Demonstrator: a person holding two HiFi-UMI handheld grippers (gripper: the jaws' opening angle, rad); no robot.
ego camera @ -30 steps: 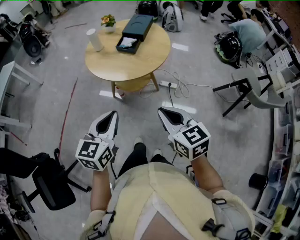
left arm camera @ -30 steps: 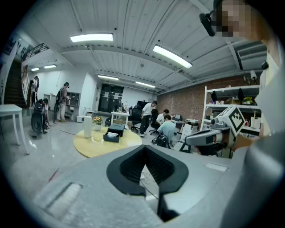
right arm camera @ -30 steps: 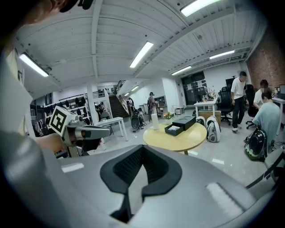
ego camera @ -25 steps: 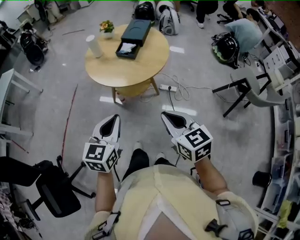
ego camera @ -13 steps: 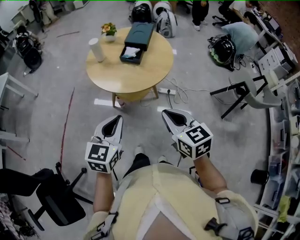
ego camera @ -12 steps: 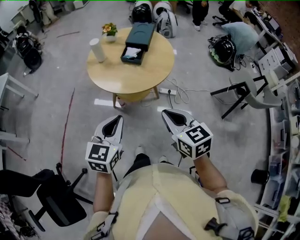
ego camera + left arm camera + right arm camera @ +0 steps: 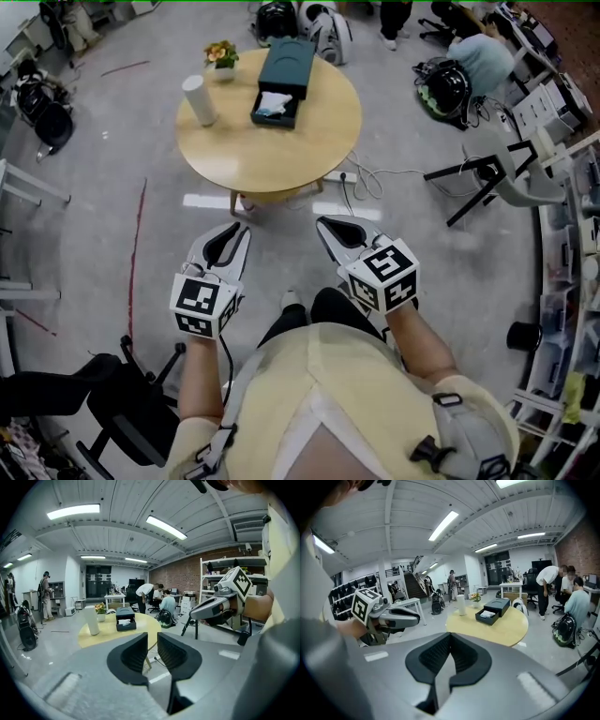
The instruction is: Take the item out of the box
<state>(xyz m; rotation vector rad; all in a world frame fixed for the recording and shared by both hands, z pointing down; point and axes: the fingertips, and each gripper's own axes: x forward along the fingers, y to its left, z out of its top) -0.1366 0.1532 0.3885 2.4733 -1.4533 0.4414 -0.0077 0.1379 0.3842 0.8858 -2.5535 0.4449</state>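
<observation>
Item [image 7: 274,100] first: a small white thing lying in the open tray of the dark box [image 7: 289,64], on the far half of the round wooden table [image 7: 281,155], well ahead of both tools. It looks crumpled or folded, but it is too small here to say whether it is paper, cloth or a wrapped part.

Working left to right across the table, a white cylinder [image 7: 199,99] stands near the left edge and a little pot of flowers [image 7: 221,54] sits behind it. The box lies right of both and apart from them, with its tray end turned towards you.

Nearer you, your left gripper [image 7: 152,637] is just opening – a narrow gap shows between the ribbed pads, with nothing in it. Your right gripper [image 7: 450,637] has its pads pressed together and holds nothing. Both hang over bare floor, short of the table.

Expect the item to be light and soft, so it will likely give under the pads rather than resist. Pinch it at a raised fold near its middle, not at a flat edge against the tray wall. The box looks light too and may slide or lift with it, so consider steadying the box with your other gripper.
</observation>
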